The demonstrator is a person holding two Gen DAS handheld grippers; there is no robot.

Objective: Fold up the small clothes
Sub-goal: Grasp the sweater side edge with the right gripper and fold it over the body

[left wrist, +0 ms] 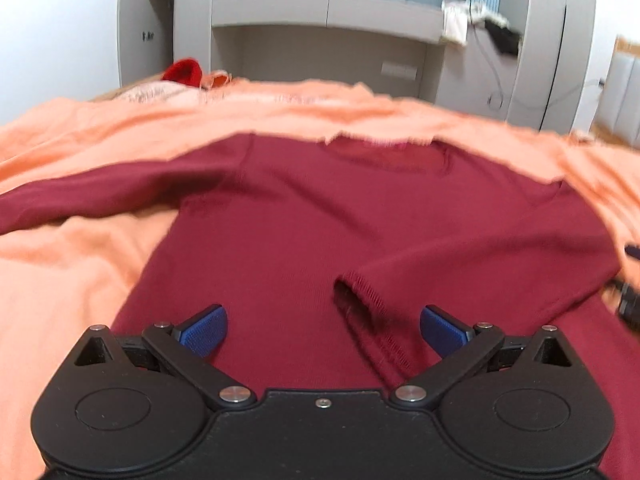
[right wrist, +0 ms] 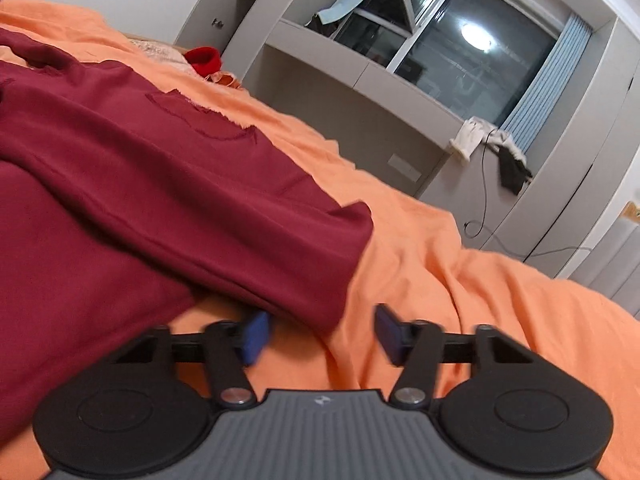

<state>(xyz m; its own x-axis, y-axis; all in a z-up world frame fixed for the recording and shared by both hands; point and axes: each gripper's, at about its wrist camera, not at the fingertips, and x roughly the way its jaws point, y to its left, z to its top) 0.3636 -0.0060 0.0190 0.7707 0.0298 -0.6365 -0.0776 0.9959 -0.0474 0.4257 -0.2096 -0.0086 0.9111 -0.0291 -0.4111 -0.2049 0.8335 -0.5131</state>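
Orange bedding (left wrist: pixel 60 248) covers the bed, with grey built-in cabinets (left wrist: pixel 328 12) and a dark window (right wrist: pixel 460 52) behind it. Spread flat on the bedding lies a dark red sweater (left wrist: pixel 280 220), neckline toward the cabinets, one sleeve stretched out to the side and the other folded across its front so the ribbed cuff (left wrist: pixel 360 288) lies on the body. The left gripper (left wrist: pixel 323 330) hangs over the sweater's lower part, jaws spread wide and holding nothing, the cuff just ahead between them. The right gripper (right wrist: pixel 322 334) sits low beside the folded edge of the sweater; its blurred jaws stand apart, with no cloth pinched. A bright red item (right wrist: pixel 204 60) lies farther back on the bed.
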